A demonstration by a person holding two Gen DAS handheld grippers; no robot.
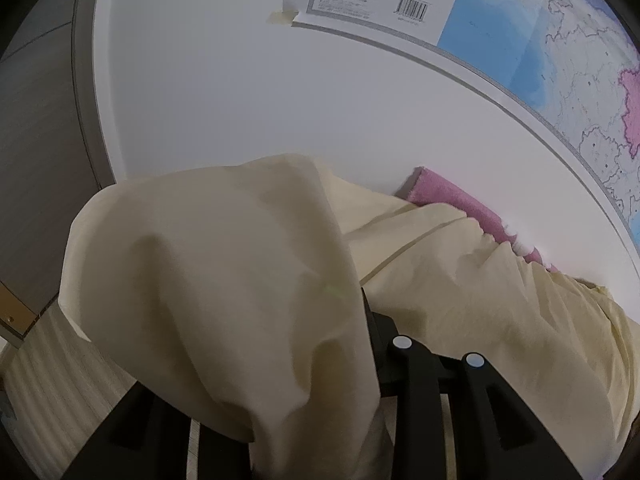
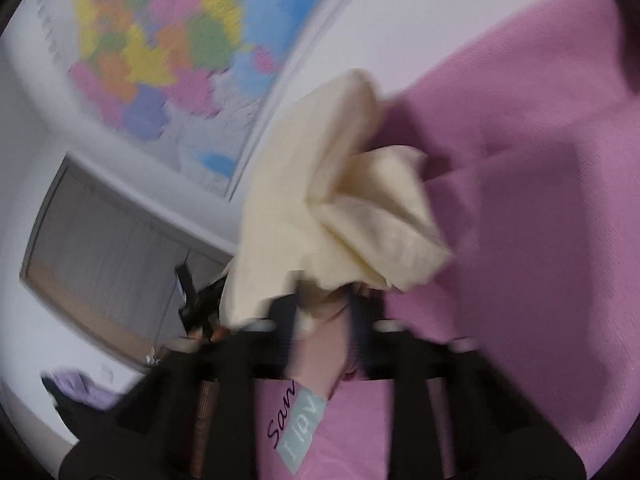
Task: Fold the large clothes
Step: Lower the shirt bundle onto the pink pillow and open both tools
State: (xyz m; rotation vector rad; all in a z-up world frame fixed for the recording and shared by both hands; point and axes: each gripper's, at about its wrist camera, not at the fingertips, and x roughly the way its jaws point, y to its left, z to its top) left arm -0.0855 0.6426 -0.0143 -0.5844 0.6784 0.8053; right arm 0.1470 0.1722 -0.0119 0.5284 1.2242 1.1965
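A large cream-yellow garment (image 1: pixel 224 272) hangs bunched over my left gripper (image 1: pixel 360 300), which is shut on its fabric; the cloth hides the left finger and both tips. The rest of the garment (image 1: pixel 480 280) lies on a pink cover (image 1: pixel 452 196). In the right wrist view my right gripper (image 2: pixel 332 300) is shut on a gathered fold of the same cream garment (image 2: pixel 360 208), held above the pink cover (image 2: pixel 540 200). That view is blurred by motion.
A white wall (image 1: pixel 240 80) with a taped map poster (image 1: pixel 540 40) stands behind. A grey door or panel (image 1: pixel 36 160) is at the left. A pink printed cloth (image 2: pixel 304 432) lies under the right gripper. The map (image 2: pixel 160 52) and a grey panel (image 2: pixel 108 248) show left.
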